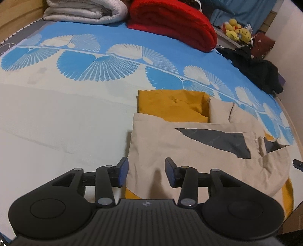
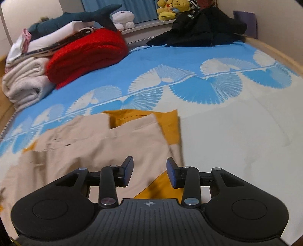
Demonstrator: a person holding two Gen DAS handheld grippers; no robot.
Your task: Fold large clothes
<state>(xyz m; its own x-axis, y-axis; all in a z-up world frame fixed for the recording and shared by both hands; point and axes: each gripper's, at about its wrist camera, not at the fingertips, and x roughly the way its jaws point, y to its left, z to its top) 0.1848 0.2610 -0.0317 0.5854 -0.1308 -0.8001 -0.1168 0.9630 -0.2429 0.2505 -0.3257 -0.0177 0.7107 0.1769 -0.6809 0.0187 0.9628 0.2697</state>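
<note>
A beige garment (image 1: 170, 140) with a grey lining showing lies flat on the bed, on top of a mustard-yellow garment (image 1: 170, 106). My left gripper (image 1: 146, 172) is open and empty, its fingers just above the beige cloth's near left edge. In the right wrist view the beige garment (image 2: 98, 143) lies left of centre with the yellow garment (image 2: 168, 121) showing past it. My right gripper (image 2: 149, 172) is open and empty over the beige cloth's near right corner, where a yellow corner shows.
The bed has a blue and white fan-pattern sheet (image 1: 79, 117). A folded red blanket (image 1: 174, 22) and a folded white quilt (image 1: 83, 11) lie at the far end. Dark clothes (image 2: 200, 28) and plush toys (image 2: 172, 7) sit by the far wall.
</note>
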